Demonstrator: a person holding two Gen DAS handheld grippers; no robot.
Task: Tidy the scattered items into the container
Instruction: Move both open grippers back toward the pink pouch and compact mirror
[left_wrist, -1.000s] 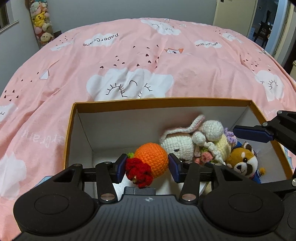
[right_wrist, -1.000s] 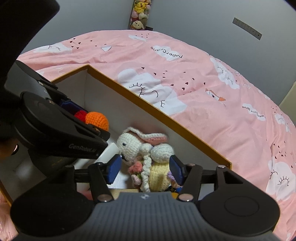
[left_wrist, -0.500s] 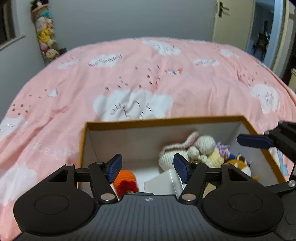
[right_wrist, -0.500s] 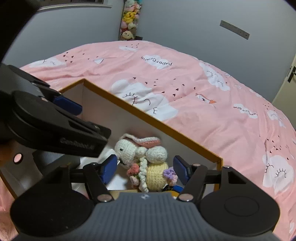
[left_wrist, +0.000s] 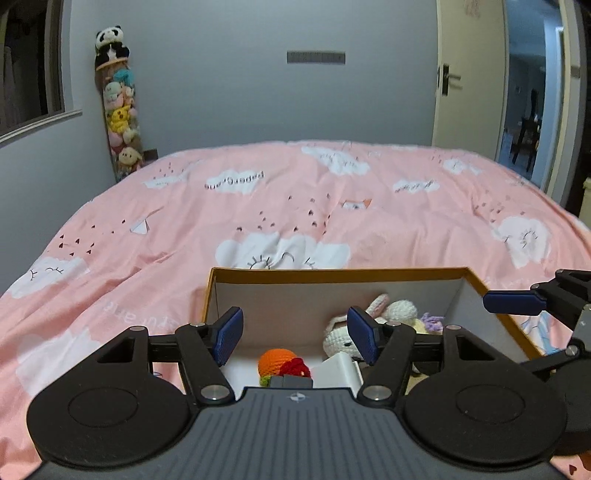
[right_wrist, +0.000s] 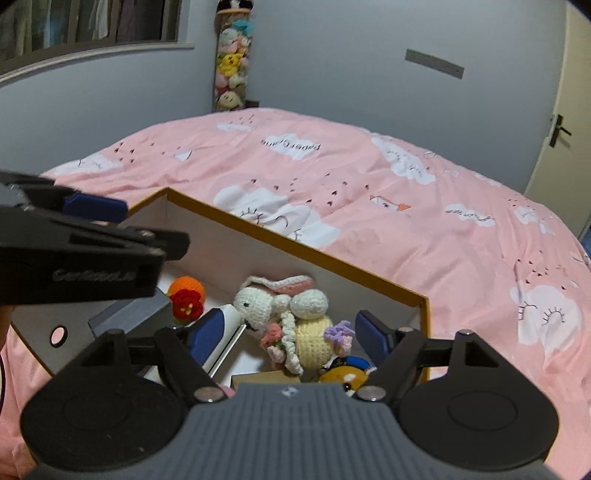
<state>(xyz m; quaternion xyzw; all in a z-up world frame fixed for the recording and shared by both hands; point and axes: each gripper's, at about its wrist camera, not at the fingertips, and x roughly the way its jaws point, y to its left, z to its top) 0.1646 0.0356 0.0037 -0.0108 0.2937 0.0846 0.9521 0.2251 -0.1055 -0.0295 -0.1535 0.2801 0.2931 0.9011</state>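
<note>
One box (right_wrist: 332, 254), one crochet bunny (right_wrist: 280, 306), two claws

Right tongs (right_wrist: 286, 334) hang spread and empty above the box (right_wrist: 314, 254) holding a crocheted bunny (right_wrist: 291, 314).

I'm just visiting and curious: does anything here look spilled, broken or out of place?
Nothing stands out. The toys, such as the bunny and orange ball, lie inside the box, and both grippers, left and right, are open and empty.

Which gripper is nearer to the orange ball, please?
Left. The left gripper hangs just above the orange ball; the right gripper is over the bunny, farther along the box.
</note>
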